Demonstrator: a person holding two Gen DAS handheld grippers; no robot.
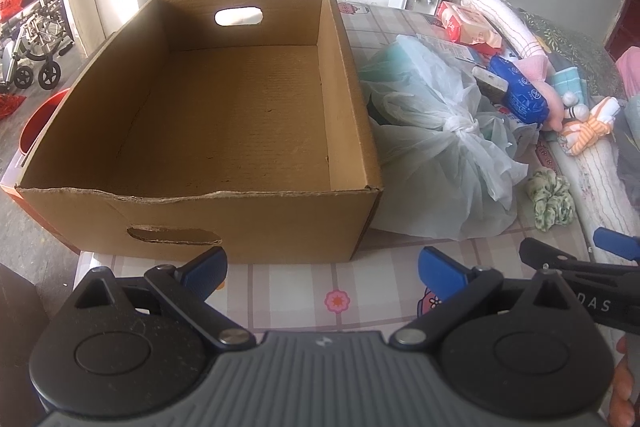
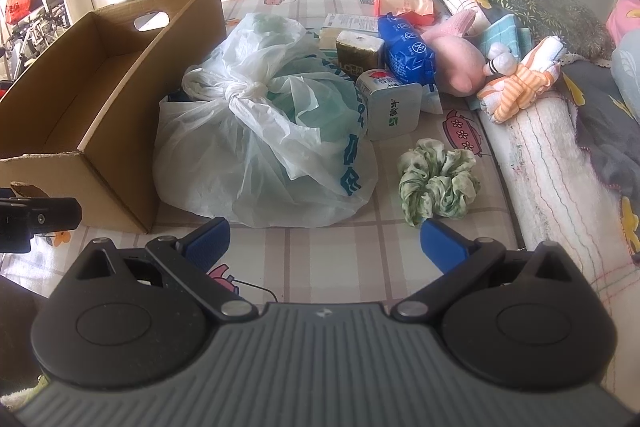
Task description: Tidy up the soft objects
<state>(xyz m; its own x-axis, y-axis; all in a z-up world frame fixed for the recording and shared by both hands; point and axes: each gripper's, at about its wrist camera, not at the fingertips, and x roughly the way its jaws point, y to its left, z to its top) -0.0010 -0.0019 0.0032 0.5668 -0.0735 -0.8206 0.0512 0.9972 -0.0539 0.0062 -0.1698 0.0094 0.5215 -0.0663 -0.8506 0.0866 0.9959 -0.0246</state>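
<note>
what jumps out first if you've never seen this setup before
The big open cardboard box dominates the left of the checked surface, with nothing inside it. Just to its right sits a knotted white plastic bag, and beyond that a heap of soft things: a green scrunchie, a pink plush toy and an orange striped cloth. Both tools, left and right, are open and hold nothing.

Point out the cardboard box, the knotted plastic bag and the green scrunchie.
cardboard box [image 1: 248, 215], left wrist view, on its near outer wall.
knotted plastic bag [image 2: 244, 91], right wrist view, on the knot.
green scrunchie [image 2: 438, 183], right wrist view, on its ruffled fabric.
</note>
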